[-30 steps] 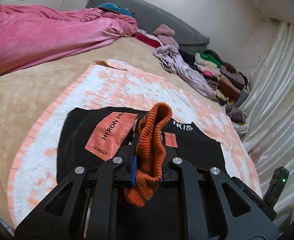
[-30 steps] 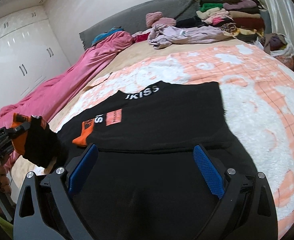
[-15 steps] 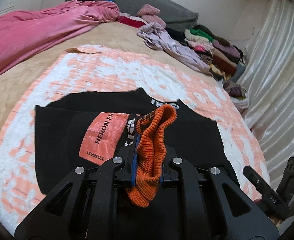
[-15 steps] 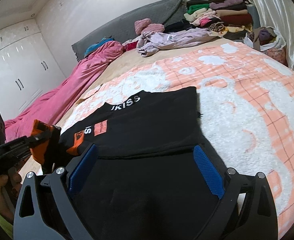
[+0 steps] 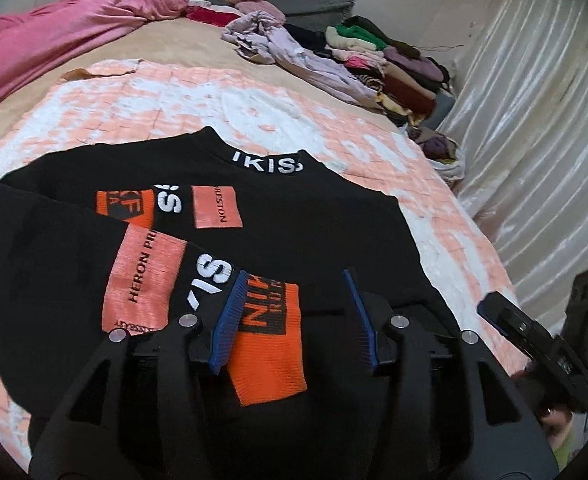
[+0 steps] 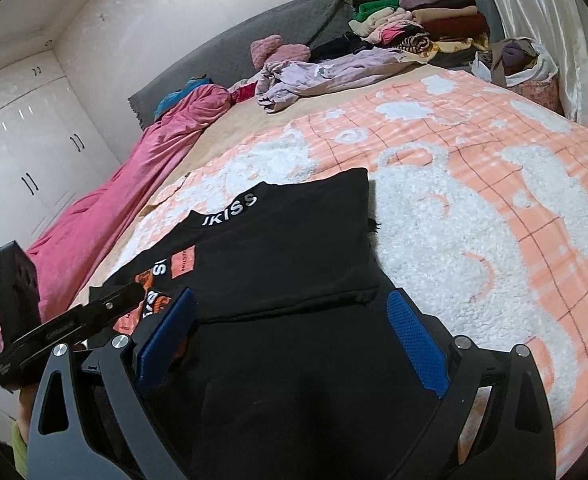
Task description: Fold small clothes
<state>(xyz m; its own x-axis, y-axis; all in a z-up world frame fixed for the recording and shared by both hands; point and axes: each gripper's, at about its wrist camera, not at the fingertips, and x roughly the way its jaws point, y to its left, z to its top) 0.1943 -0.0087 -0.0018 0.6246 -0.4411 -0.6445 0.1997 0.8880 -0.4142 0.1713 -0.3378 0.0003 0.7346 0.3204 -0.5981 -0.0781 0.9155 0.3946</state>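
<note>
Left wrist view: the left claw is opening, its pads clear of the orange cuff lying between them on the black sweater.

Right wrist view: the right claw stands wide apart over the sweater, spread on the bed's peach blanket.

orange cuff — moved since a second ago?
Yes. The orange cuff, pinched upright before, now lies flat on the black sweater, nearer its front hem; left gripper jaws opening.
</note>
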